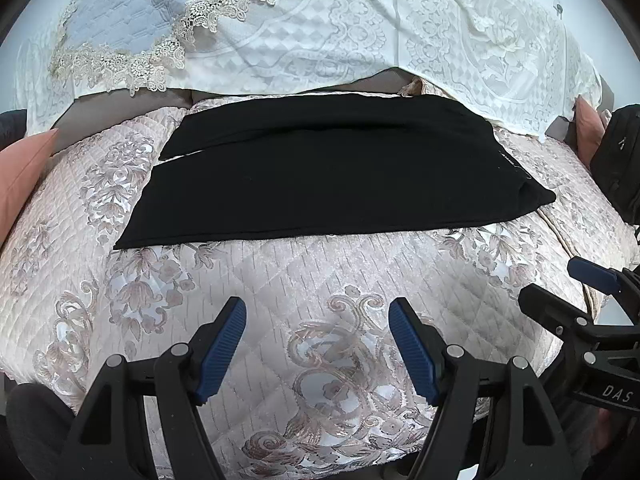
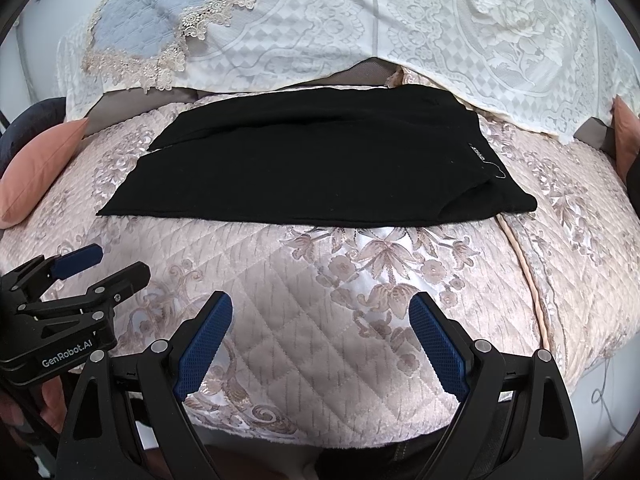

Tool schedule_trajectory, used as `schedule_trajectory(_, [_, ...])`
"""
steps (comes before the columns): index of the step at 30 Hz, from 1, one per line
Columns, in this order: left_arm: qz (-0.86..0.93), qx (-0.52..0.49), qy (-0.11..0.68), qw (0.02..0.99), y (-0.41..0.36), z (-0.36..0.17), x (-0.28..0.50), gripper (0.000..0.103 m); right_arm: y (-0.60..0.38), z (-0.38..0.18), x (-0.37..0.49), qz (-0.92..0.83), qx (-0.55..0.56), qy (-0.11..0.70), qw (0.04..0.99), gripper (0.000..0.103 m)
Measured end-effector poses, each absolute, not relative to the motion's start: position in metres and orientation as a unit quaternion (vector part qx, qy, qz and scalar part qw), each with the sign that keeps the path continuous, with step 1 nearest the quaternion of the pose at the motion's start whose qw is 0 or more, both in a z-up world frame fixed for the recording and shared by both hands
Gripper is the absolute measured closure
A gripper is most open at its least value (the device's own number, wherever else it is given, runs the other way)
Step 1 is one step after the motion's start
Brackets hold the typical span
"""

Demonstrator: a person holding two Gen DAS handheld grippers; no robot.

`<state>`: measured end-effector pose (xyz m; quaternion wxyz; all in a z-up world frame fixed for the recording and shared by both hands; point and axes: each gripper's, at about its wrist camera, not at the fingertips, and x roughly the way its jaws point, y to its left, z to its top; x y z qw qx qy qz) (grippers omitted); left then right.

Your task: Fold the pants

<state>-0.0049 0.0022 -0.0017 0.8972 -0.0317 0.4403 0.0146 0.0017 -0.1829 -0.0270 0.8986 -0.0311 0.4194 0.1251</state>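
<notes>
Your black pants (image 1: pixel 332 172), already doubled leg over leg, lie flat across the far half of the pink quilted floral bedspread (image 1: pixel 352 280), waist end toward its right edge, leg ends toward its left. Your left gripper (image 1: pixel 318 346) hovers over the near edge of the bedspread, blue-padded fingers spread wide, gripping nothing. Your right gripper (image 2: pixel 320 340) hangs just beside it, equally wide and empty. Both sit well apart from the pants, which lie beyond the fingertips. A white lace cover (image 2: pixel 460 20) drapes behind the pants' far edge.
</notes>
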Motion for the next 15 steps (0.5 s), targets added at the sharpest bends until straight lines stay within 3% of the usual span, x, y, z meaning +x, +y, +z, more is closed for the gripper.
schedule_trajectory(15, [0.009, -0.05, 0.442, 0.896, 0.0069, -0.0075, -0.0003, 0.027, -0.1879, -0.0304, 0.0075, 0.124, -0.028, 0.423, 0.897, 0.012])
